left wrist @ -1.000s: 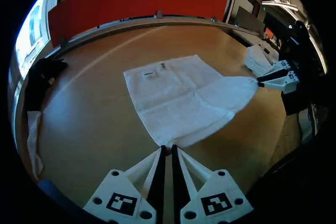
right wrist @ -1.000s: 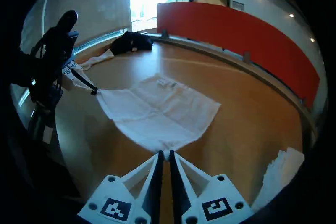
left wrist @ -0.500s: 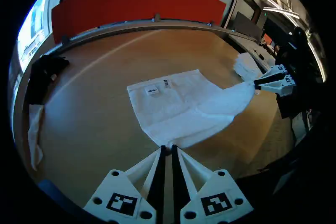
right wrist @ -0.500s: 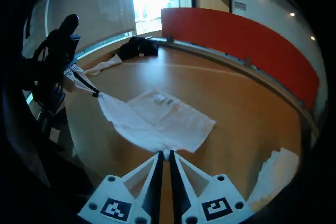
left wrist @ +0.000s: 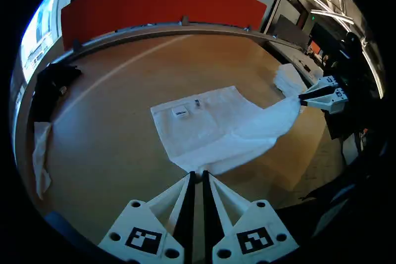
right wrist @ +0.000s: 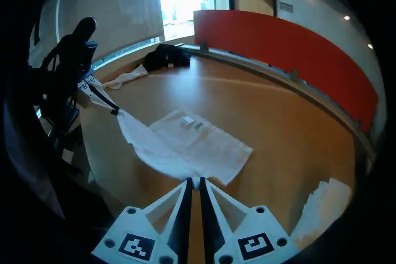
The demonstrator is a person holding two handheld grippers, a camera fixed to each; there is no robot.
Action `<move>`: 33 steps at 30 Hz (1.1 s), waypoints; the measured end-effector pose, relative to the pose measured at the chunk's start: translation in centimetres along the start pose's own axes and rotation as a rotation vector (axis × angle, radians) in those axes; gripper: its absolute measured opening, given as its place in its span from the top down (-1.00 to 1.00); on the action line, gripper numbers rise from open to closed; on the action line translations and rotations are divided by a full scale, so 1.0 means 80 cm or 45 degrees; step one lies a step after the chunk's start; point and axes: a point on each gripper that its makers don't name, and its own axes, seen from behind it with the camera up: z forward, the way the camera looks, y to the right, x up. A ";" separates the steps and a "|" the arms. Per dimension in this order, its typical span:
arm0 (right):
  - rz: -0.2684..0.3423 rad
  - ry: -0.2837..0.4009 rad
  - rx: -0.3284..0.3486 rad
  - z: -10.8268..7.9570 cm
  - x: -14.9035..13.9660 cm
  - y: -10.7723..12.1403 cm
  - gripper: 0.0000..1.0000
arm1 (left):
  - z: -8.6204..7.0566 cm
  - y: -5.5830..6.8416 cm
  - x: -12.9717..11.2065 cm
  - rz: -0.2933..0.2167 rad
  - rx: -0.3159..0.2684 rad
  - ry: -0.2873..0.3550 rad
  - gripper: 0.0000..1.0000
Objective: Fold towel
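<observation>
A white towel (left wrist: 213, 125) lies on the wooden table (left wrist: 109, 130), two small labels facing up near its far edge. Its near edge is lifted off the table between both grippers. At the bottom of the left gripper view, my left gripper (left wrist: 197, 175) is shut on one near corner. My right gripper (left wrist: 303, 99) shows at the right, pinching the other corner. In the right gripper view, my right gripper (right wrist: 194, 181) is shut on its corner of the towel (right wrist: 198, 140), and the left gripper (right wrist: 115, 111), held by a dark-sleeved person, grips the far-left corner.
A stack of folded white towels (left wrist: 289, 77) (right wrist: 321, 207) sits near the table edge. A black cloth (left wrist: 52, 80) (right wrist: 166, 56) and a white cloth (left wrist: 40, 155) (right wrist: 126, 77) lie at the far side. A red partition (left wrist: 158, 4) backs the table.
Both grippers have risen with the towel's near corners. More of the towel now hangs in the air, and the part lying flat has shrunk and slid toward me.
</observation>
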 end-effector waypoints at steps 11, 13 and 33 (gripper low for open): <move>0.007 0.002 -0.018 0.034 0.007 0.031 0.78 | 0.035 -0.021 0.029 -0.017 0.017 0.026 0.79; 0.011 0.001 -0.025 0.044 0.008 0.040 0.78 | 0.045 -0.026 0.036 -0.020 0.021 0.030 0.79; 0.111 -0.070 -0.075 0.131 -0.004 0.108 0.78 | 0.141 -0.079 0.058 -0.035 0.035 -0.036 0.79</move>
